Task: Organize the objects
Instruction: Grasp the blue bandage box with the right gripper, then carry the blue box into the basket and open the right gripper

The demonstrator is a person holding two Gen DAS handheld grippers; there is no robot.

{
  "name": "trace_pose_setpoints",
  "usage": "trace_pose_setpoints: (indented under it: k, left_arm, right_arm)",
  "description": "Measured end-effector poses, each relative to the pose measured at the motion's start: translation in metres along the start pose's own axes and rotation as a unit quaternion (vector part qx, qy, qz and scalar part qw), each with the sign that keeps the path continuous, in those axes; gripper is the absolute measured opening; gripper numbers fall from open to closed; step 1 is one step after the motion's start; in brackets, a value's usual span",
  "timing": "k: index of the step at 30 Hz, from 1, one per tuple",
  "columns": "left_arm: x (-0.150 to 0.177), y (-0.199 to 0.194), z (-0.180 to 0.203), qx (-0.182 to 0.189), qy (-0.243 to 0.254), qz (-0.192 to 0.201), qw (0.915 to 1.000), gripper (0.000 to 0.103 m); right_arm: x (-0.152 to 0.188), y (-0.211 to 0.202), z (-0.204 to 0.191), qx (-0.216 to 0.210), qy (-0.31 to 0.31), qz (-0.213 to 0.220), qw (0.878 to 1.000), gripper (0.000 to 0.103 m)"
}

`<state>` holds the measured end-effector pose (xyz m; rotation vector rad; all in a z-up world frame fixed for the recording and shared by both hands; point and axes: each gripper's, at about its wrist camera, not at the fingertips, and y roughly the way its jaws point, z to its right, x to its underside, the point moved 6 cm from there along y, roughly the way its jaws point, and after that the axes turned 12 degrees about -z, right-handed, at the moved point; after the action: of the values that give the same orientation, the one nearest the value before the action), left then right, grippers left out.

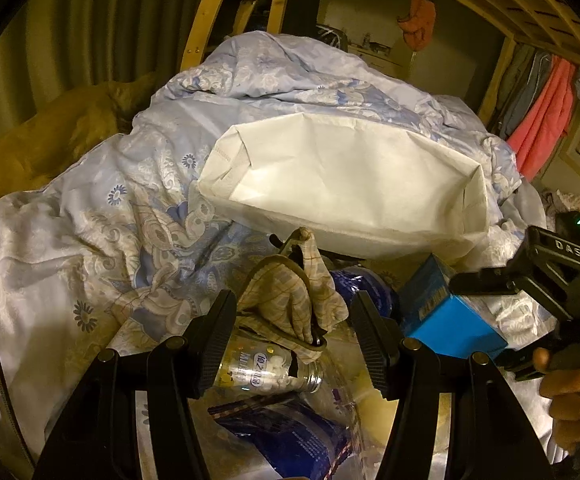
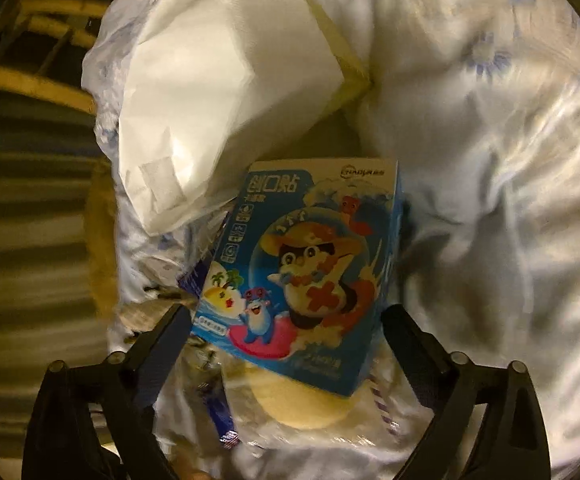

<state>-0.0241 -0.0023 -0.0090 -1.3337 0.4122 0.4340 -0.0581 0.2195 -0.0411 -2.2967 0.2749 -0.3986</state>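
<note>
A white fabric bag (image 1: pixel 345 184) lies on its side on a rumpled floral duvet (image 1: pixel 102 216); it also shows in the right wrist view (image 2: pixel 218 92). In front of it lie a plaid pouch (image 1: pixel 290 300), a clear jar (image 1: pixel 266 372) of white pieces, a dark blue packet (image 1: pixel 290 436) and a blue cartoon bandage box (image 1: pixel 449 312). My left gripper (image 1: pixel 293 344) is open above the jar and pouch. My right gripper (image 2: pixel 286 320) is open with the bandage box (image 2: pixel 305 264) between its fingers, not clamped; it shows in the left wrist view (image 1: pixel 501 280) beside the box.
A wooden bunk frame (image 1: pixel 210 12) and slats arch over the bed. Clothes (image 1: pixel 541 116) hang at the right. A brown blanket (image 1: pixel 50 136) lies at the left. A pale yellow round thing (image 2: pixel 301 404) sits under clear plastic below the box.
</note>
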Motion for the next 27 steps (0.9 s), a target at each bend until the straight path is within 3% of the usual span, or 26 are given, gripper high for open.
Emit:
trace_pose_setpoints:
  k: [3, 5, 9, 11, 17, 22, 27]
  left_arm:
    - [0.001, 0.001, 0.0, 0.001, 0.001, -0.001, 1.0, 0.058]
    - [0.001, 0.001, 0.0, 0.001, 0.001, -0.001, 1.0, 0.058]
    - [0.002, 0.003, 0.001, 0.001, 0.004, -0.004, 1.0, 0.058]
    - [0.002, 0.003, 0.002, 0.0, 0.007, -0.004, 1.0, 0.058]
    - [0.002, 0.003, 0.002, 0.001, 0.008, -0.004, 1.0, 0.058]
    - [0.002, 0.003, 0.002, 0.001, 0.01, -0.005, 0.9999, 0.058]
    - [0.002, 0.003, 0.001, 0.0, 0.011, -0.005, 0.9999, 0.058]
  right_arm:
    - [-0.01, 0.009, 0.02, -0.092, 0.05, -0.02, 0.994, 0.103]
    - [-0.015, 0.01, 0.035, -0.157, 0.084, -0.024, 0.984, 0.103]
    - [-0.018, 0.011, 0.057, -0.228, 0.127, -0.051, 0.964, 0.088]
    - [-0.019, 0.005, 0.062, -0.238, 0.129, -0.048, 0.962, 0.08]
    - [-0.015, -0.025, 0.051, -0.222, 0.103, -0.009, 0.969, 0.072]
    - [-0.01, -0.05, 0.043, -0.271, 0.103, 0.008, 0.957, 0.071]
    - [-0.015, -0.037, 0.065, -0.259, 0.153, -0.004, 0.954, 0.072]
